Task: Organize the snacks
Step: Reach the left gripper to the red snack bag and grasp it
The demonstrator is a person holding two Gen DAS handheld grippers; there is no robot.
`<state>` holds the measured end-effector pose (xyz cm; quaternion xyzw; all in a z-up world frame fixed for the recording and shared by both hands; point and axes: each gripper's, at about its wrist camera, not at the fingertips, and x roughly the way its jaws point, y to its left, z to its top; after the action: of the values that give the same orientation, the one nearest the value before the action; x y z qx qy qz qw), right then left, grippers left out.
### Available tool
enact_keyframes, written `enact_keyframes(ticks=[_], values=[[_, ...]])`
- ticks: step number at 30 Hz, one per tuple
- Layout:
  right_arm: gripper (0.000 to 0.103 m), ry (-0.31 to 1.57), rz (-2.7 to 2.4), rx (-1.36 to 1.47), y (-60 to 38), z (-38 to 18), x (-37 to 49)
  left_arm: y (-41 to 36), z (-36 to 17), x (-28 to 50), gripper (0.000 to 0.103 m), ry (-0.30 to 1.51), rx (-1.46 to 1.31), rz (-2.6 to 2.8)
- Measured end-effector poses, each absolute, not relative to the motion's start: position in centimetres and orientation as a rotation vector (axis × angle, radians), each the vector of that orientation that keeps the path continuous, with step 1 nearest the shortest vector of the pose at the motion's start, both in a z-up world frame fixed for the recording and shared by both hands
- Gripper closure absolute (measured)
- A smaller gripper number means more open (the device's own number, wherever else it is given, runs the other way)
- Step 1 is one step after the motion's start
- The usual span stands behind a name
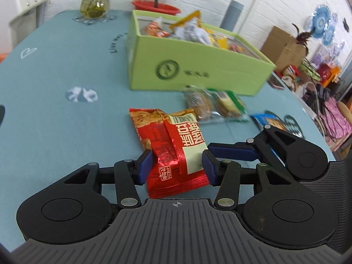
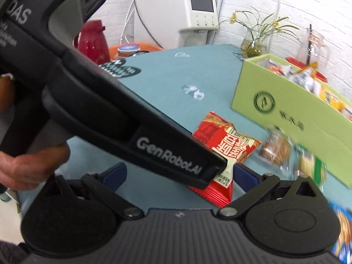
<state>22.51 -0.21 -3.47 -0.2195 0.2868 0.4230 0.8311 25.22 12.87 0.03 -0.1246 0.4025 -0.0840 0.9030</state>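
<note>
Open tablecloth (image 1: 55,70) was left free leftward; rightward passage was blocked by the green box (image 1: 198,70) and clear-wrapped snacks (image 1: 215,106)

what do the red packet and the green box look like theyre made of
Red packet: glossy foil-like plastic film, judging by its shiny creases and ribbed crimped end seam. Green box: probably matte cardboard, with flat stiff walls, sharp folded corners, a printed logo and no shine.
</note>
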Motion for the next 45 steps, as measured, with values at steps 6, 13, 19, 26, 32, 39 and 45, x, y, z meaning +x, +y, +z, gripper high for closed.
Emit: enact_keyframes(ticks=[6,13,19,26,32,39,45], values=[[0.001,0.61,0.834,-0.42,-4.4,-3.4,19.0,8.9,0.5,22.1,0.057,0.827,-0.229,-0.135],[0.001,0.637,0.706,-0.277,-7.6,-3.3,18.5,7.3,2.1,21.0,0.041,0.703,-0.042,0.133],[0.001,0.641,0.689,-0.24,-8.1,-3.0,19.2,7.6,1.9,20.7,0.04,0.716,-0.037,0.155],[0.001,0.642,0.706,-0.254,-7.4,-3.3,19.7,7.8,1.6,20.6,0.04,0.734,-0.055,0.163],[0.001,0.647,0.714,-0.251,-7.3,-3.3,19.1,8.0,1.4,20.6,0.039,0.741,-0.06,0.164],[0.001,0.66,0.719,-0.266,-7.0,-3.6,19.2,8.1,1.2,20.7,0.038,0.752,-0.063,0.165],[0.001,0.663,0.723,-0.27,-7.0,-3.7,19.2,8.2,0.9,21.0,0.037,0.776,-0.07,0.156]])
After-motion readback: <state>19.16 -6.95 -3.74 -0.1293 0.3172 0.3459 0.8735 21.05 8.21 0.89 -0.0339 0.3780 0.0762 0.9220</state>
